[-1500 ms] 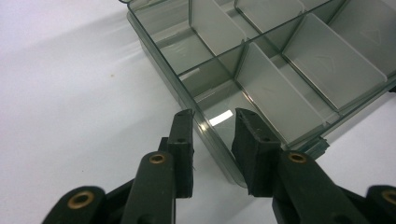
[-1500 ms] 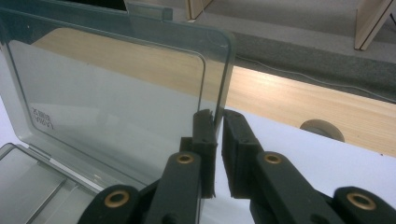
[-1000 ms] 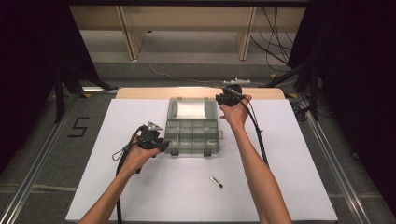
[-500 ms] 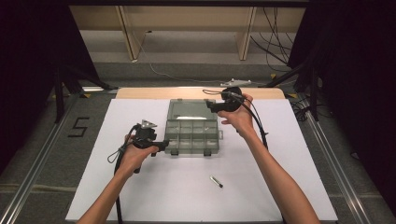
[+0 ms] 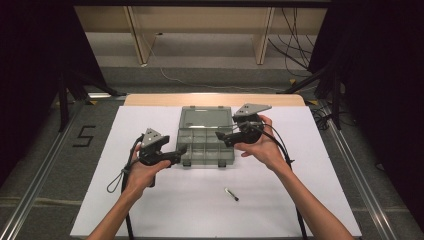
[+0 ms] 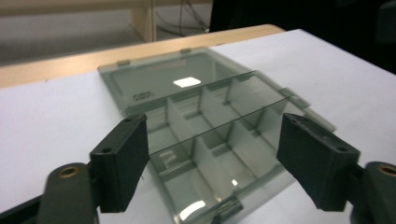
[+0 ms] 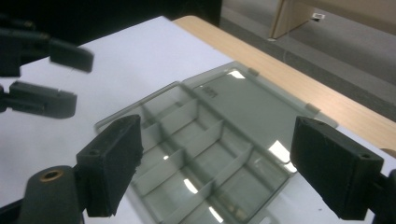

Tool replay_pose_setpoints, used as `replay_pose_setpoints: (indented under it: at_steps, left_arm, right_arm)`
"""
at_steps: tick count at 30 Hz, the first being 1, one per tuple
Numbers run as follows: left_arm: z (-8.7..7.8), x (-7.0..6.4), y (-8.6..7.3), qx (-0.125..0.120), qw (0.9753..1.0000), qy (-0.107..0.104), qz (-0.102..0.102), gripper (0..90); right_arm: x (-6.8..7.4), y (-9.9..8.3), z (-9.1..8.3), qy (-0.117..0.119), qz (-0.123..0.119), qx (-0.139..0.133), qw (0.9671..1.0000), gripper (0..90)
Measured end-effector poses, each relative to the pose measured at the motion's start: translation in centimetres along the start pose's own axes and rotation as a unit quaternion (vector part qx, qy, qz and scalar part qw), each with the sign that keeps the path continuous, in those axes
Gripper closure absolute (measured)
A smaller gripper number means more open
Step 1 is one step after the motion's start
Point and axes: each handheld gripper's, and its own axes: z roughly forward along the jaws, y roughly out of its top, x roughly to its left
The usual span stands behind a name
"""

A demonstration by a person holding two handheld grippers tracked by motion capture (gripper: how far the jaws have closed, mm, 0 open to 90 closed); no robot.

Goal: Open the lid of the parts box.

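Observation:
A clear grey compartment box lies open mid-table, its lid flat toward the back. My left gripper is open at the box's left front edge. In the left gripper view the empty compartments lie between the spread jaws of the left gripper. My right gripper hovers open over the box's right side. In the right gripper view the right gripper frames the compartments and the lid, with the left gripper farther off at upper left.
A small dark pen-like piece lies on the white table cover in front of the box. A wooden strip runs along the table's back edge. Metal rails flank the table.
My right gripper has come back from the lid's far right corner toward me and lower, over the compartments. The left gripper has stayed near the box's left front edge.

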Motion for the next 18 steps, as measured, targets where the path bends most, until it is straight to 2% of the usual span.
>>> replay_pose_setpoints:
  at_steps: [3,5,6,9,14,15,16,18]
  left_arm:
    - [-0.6,-0.7,-0.1,-0.011,0.9998,-0.004,0.015,16.0]
    - [-1.0,-1.1,-0.3,-0.013,0.9996,-0.01,0.024,16.2]
    - [-1.2,-1.3,-0.5,-0.012,0.9995,-0.006,0.029,16.1]
    - [-1.7,-1.7,-1.0,-0.017,0.9993,-0.008,0.032,15.9]
    - [-2.6,-2.2,-1.7,-0.005,0.9985,-0.017,0.051,15.9]
    - [-2.8,-2.3,-1.8,-0.005,0.9984,-0.019,0.052,15.9]
    - [-3.0,-2.3,-1.8,-0.003,0.9983,-0.02,0.055,15.9]
    - [-3.3,-2.4,-2.0,-0.007,0.9983,-0.017,0.056,15.9]
  right_arm:
    - [0.9,-0.2,-0.2,0.013,-0.018,0.014,0.9997,17.0]
    - [1.4,-0.3,-0.4,0.02,-0.024,0.02,0.9993,17.0]
    - [1.6,-0.4,-0.5,0.026,-0.026,0.024,0.999,17.0]
    - [2.2,-0.8,-0.7,0.031,-0.034,0.035,0.9983,17.2]
    - [3.2,-2.0,-1.1,0.049,-0.05,0.067,0.9953,18.1]
    - [3.4,-2.3,-1.1,0.046,-0.054,0.064,0.9954,18.3]
    - [3.5,-2.6,-1.2,0.052,-0.055,0.076,0.9943,18.5]
    - [3.8,-3.2,-1.1,0.05,-0.057,0.081,0.9939,19.0]
